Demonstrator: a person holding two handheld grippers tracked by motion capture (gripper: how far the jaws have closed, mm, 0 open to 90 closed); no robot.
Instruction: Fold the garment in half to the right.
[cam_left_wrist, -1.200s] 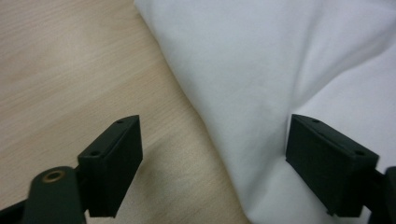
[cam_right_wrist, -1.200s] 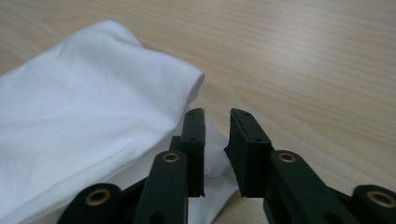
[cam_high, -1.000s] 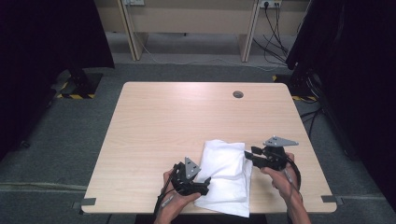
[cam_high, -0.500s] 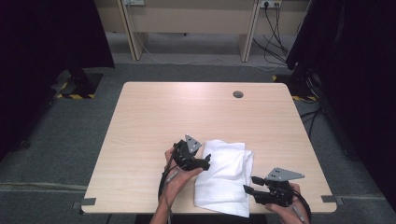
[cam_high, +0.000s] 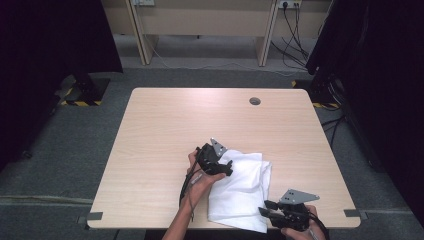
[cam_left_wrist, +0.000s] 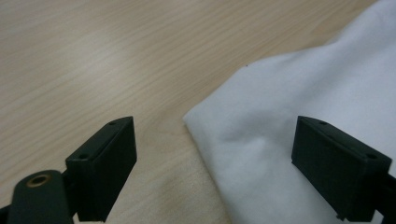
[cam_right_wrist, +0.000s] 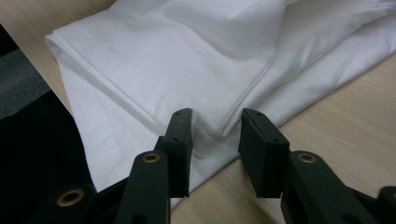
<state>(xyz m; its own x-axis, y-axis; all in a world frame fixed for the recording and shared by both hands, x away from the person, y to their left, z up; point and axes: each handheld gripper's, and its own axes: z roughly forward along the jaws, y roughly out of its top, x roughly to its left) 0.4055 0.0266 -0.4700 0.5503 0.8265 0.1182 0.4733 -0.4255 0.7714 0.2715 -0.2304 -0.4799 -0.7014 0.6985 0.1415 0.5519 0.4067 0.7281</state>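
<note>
The wooden table (cam_high: 165, 130) is the biggest thing here, a pale rectangular top with a small round cable port (cam_high: 255, 101) near its far edge, well apart from everything else. All that follows is placed against the white cloth (cam_high: 243, 192), a folded piece of fabric that lies on the table's near right part, with its near corner reaching the table's front edge. In the right gripper view the cloth shows stacked layers with stitched hems, one folded layer lying over a wider one beneath.

The left gripper (cam_high: 223, 169) sits at the cloth's far left corner, held by the person's left hand (cam_high: 200, 175), whose forearm comes up from the table's near edge just left of the cloth. In the left gripper view its jaws stand wide apart, released, one over bare wood beside the cloth and the other over the fabric, with the cloth's corner (cam_left_wrist: 189, 116) between them and nothing gripped.

The right gripper (cam_high: 263, 207) is at the cloth's near right corner, by the table's front edge. In the right gripper view its jaws are partly spread on either side of a hemmed edge of the cloth (cam_right_wrist: 219, 128), with a gap visible on both sides, so they are not clenched on it.
</note>
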